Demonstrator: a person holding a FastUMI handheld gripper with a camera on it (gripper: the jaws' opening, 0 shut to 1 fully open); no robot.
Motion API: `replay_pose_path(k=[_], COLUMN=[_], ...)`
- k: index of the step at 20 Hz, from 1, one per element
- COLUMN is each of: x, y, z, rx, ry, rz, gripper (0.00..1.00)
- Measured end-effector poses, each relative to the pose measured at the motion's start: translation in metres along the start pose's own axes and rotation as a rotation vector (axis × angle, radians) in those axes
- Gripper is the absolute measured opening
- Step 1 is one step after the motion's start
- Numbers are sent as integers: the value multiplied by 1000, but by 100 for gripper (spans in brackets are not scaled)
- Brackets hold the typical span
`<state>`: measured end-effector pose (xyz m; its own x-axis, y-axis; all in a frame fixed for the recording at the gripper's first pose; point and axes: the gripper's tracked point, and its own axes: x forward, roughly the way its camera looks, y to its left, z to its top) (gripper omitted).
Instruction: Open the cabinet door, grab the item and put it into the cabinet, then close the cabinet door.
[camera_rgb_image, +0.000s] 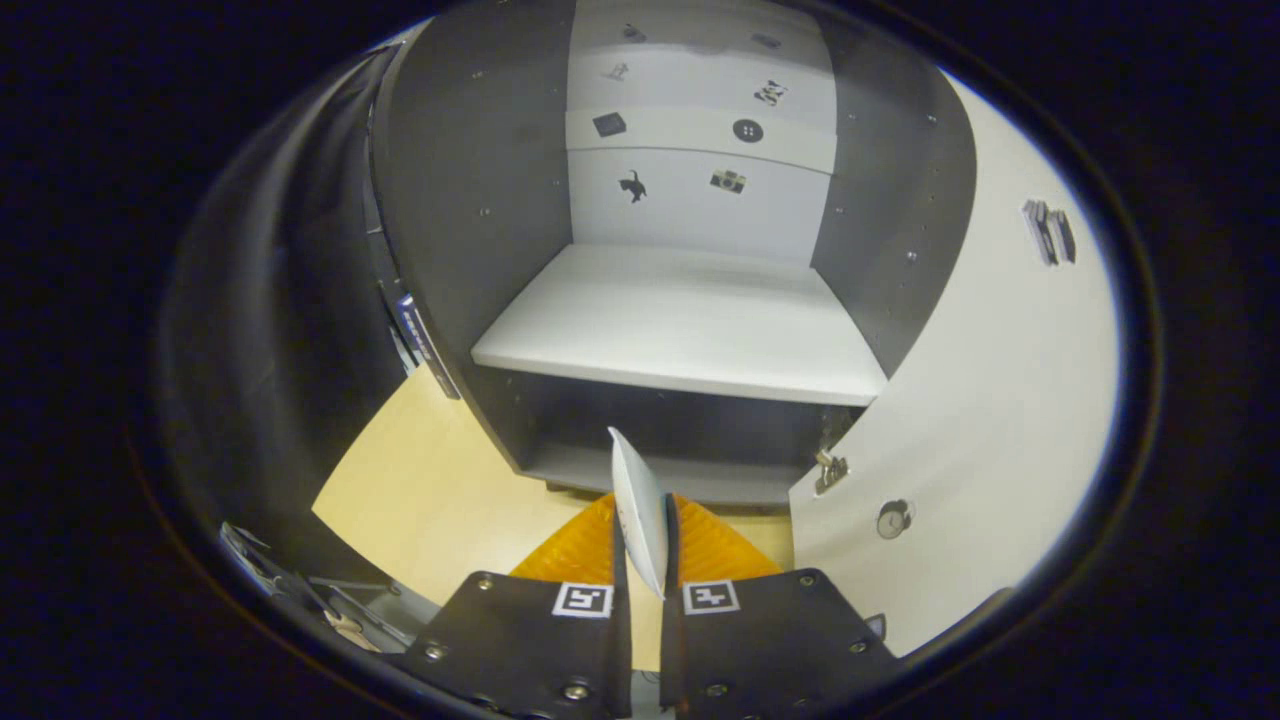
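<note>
Gripper (643, 530) clamped on thin white flat packet (637, 505) held edge-up between both fingers, just ahead of open grey cabinet (480, 190) with white shelf (680, 325), white door (1000, 400) swung right.

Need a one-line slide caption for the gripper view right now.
Gripper shut on a thin white packet, facing the open cabinet and its bare white shelf, door swung right.

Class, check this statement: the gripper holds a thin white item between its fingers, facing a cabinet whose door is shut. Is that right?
Not quite: the cabinet door is open, swung to the right, as the gripper view shows. The gripper does hold the thin white item, facing the cabinet.
</note>
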<state>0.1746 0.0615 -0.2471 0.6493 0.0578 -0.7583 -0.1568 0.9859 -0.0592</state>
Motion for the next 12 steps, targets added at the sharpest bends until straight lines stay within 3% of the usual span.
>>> replay_pose_path(k=[12], x=[32], y=[-29], z=[93], rx=[93], ry=[31], rz=[-3], gripper=[12])
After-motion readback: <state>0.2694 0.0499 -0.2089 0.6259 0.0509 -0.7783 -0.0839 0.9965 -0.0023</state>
